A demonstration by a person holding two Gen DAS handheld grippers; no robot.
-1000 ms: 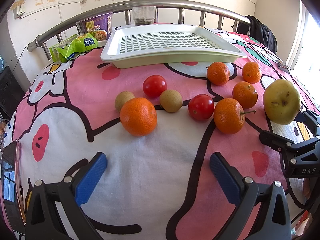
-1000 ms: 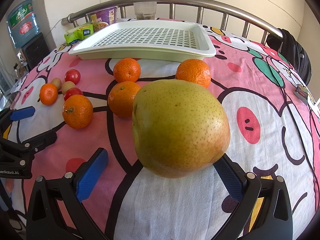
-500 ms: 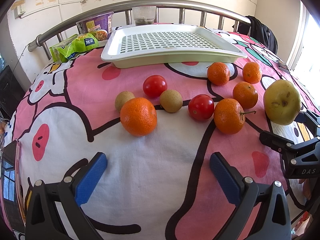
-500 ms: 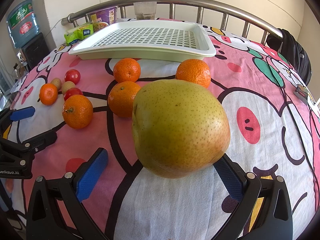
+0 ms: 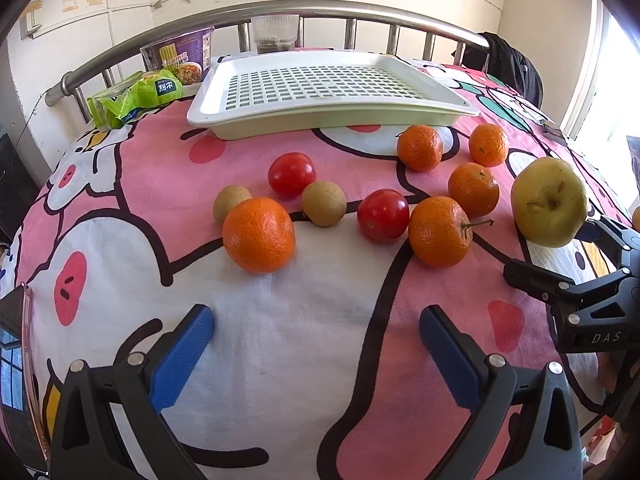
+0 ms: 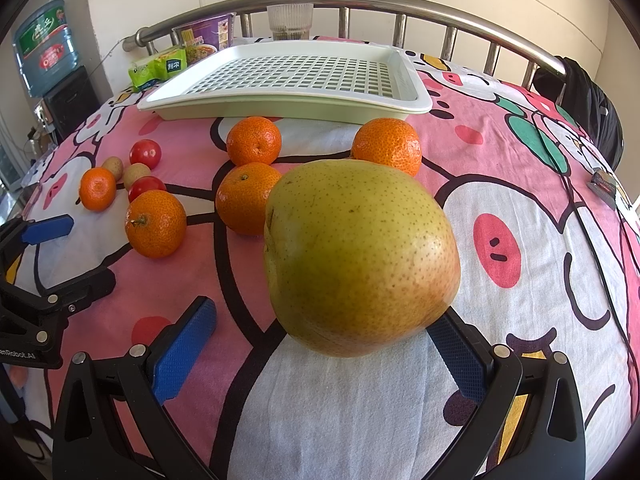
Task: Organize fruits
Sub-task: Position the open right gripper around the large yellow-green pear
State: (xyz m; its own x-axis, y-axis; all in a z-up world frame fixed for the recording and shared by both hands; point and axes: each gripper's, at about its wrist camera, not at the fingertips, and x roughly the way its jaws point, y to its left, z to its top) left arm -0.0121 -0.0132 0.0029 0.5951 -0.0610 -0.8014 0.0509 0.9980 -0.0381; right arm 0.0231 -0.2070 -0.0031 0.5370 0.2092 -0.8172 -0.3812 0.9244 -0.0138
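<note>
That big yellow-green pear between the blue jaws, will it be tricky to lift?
The pear looks rounded and smooth-skinned, so it may slip or roll if nudged. It is far larger than the oranges nearby, so probably fairly heavy. It seems firm, though hard squeezing might bruise it. The right gripper stands wide open, with its left pad clear of it.

Almost nothing changes across these frames. In the left wrist view the pear (image 5: 550,202) sits a touch lower and nearer the right gripper's (image 5: 560,256) black fingers than a second ago, though the shift is so slight it may only be camera drift. From the right wrist the pear (image 6: 360,258) shows no visible shift.
</note>
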